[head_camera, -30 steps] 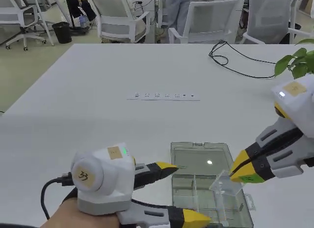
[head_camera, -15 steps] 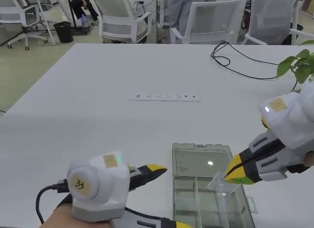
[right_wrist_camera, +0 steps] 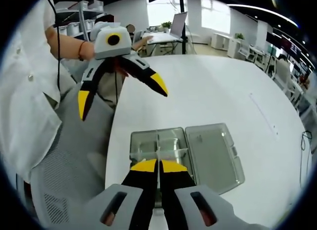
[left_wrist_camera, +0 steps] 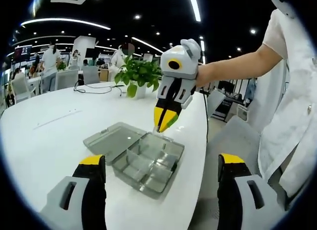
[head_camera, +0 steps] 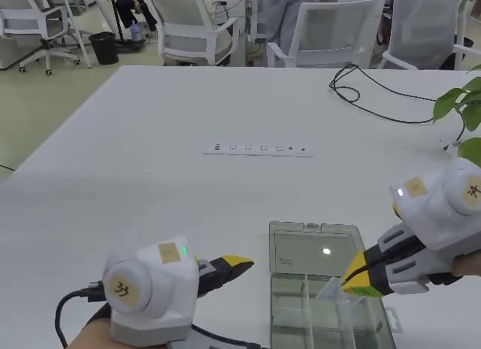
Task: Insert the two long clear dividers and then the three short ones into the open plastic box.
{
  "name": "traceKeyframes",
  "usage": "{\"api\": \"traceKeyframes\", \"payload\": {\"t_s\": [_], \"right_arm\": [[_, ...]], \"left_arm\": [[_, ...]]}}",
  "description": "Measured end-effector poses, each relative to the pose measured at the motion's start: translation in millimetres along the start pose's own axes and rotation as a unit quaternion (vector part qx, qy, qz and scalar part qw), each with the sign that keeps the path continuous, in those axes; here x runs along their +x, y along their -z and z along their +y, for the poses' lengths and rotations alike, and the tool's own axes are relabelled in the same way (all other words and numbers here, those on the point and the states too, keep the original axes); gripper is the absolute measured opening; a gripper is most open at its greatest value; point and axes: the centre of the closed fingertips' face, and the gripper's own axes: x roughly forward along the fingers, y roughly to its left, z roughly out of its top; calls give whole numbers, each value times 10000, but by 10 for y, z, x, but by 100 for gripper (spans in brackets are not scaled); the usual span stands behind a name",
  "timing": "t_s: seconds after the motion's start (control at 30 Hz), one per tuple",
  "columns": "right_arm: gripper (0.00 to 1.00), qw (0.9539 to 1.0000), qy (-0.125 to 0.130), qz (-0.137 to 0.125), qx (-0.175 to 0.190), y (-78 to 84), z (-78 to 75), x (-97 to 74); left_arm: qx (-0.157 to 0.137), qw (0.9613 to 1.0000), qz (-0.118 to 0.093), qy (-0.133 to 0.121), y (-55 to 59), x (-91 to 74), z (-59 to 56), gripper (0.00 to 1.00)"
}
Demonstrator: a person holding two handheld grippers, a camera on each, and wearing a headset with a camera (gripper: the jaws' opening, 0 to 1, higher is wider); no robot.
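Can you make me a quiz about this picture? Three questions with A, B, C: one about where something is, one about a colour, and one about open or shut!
1. Where is the right gripper?
A. Over the open plastic box
B. Under the table
C. Over by the chairs

2. What colour are the tips of its jaws?
A. Red
B. Blue
C. Yellow

3. How are the left gripper's jaws?
A. Shut on the box lid
B. Wide open, holding nothing
C. Shut on a cable

Answers:
1 A: in the head view its tips hang over the box's compartments, pinching a clear divider.
2 C: the tips are yellow in the head view and both gripper views.
3 B: the right gripper view shows its jaws spread apart with nothing between them.
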Motion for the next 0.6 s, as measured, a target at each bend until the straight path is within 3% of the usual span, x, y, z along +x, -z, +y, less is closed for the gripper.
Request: {"api": "traceKeyframes", "payload": {"t_s": [0.3, 0.6], "right_arm": [[3, 9999, 20, 9, 114, 46, -23, 51], [3, 10000, 9, 28, -71, 39, 14, 107]], "left_arm": [[-31, 10000, 8, 15, 15, 15, -14, 95], [-85, 10000, -7, 12, 36, 13, -14, 94]]}}
